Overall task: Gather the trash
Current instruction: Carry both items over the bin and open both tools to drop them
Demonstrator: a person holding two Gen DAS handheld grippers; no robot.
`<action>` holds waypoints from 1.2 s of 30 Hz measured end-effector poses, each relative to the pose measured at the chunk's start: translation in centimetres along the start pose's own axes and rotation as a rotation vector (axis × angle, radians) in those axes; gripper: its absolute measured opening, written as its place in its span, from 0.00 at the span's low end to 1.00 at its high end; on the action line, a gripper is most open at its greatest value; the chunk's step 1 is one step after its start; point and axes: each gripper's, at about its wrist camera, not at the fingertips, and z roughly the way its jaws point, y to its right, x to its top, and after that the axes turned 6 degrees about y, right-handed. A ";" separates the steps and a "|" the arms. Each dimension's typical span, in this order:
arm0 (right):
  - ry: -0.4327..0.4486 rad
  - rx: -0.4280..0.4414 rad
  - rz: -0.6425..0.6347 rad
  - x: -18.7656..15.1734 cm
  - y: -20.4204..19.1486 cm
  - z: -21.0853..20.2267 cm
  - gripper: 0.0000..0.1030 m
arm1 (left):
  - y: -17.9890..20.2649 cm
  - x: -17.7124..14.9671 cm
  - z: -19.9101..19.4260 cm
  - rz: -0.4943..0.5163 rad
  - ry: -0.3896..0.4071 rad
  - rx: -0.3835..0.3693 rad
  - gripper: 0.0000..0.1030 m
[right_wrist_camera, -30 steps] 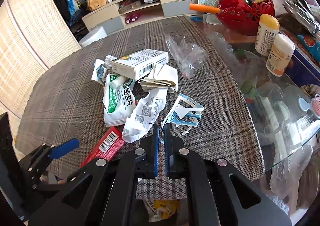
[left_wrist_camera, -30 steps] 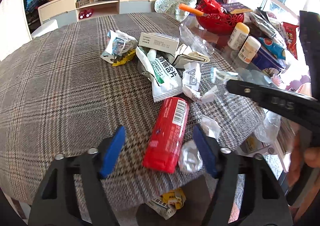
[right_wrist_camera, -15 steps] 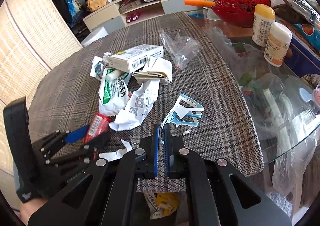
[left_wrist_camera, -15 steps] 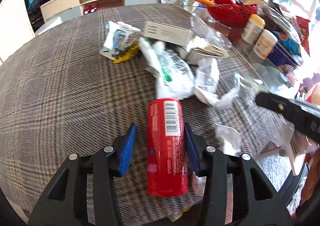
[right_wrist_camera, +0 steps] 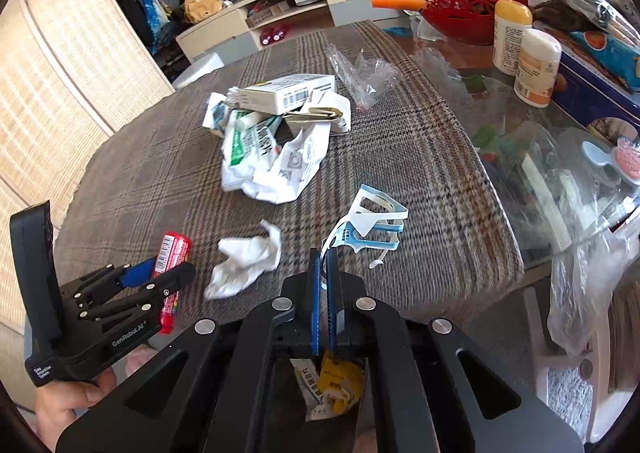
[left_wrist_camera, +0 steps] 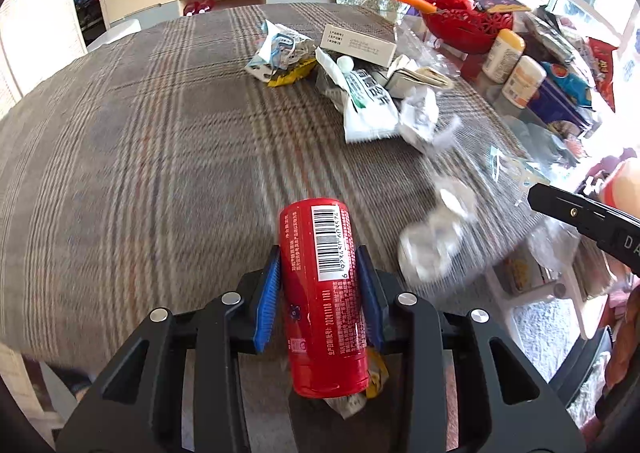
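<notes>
A red tube (left_wrist_camera: 320, 293) with a barcode lies lengthwise between the blue pads of my left gripper (left_wrist_camera: 318, 253). Its jaws are closing and both pads touch the tube's sides; its near end sticks out past the table edge. The right wrist view shows that gripper (right_wrist_camera: 156, 273) and the tube (right_wrist_camera: 172, 253) at lower left. My right gripper (right_wrist_camera: 323, 253) is shut on a blue-and-white plastic strip (right_wrist_camera: 368, 221). A crumpled white tissue (right_wrist_camera: 244, 261) lies between the two grippers. Farther back is a pile: a white box (right_wrist_camera: 288, 93), a green-and-white pouch (right_wrist_camera: 248, 137) and crumpled paper (right_wrist_camera: 292, 169).
Below the near table edge lies trash with a yellow wrapper (right_wrist_camera: 336, 381). A clear bag (right_wrist_camera: 364, 73) lies behind the pile. To the right, on glass, stand a red basket (right_wrist_camera: 464, 13) and two bottles (right_wrist_camera: 536, 69). A thin plastic bag (right_wrist_camera: 580, 285) hangs off the right edge.
My left gripper went from wide open around the red tube to closed against its sides, and drew it toward the table edge. The right gripper shifted with its plastic strip, still shut.
</notes>
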 end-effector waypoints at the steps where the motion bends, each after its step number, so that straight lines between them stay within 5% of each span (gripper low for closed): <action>1: 0.004 0.006 -0.006 -0.8 -0.3 -0.9 0.05 | 0.0 -0.6 -0.8 -0.009 0.005 -0.007 0.33; 13: -0.083 0.070 -0.032 -10.0 -2.5 -4.2 0.05 | 1.6 -10.3 -6.2 -0.022 0.009 -0.050 0.33; 22: -0.159 0.111 -0.004 -14.8 -2.2 -0.8 0.05 | 1.6 -16.6 -2.4 -0.078 -0.081 -0.075 0.33; 36: -0.304 0.134 0.107 -18.0 -1.4 6.2 0.09 | 1.8 -19.7 3.1 -0.099 -0.156 -0.084 0.37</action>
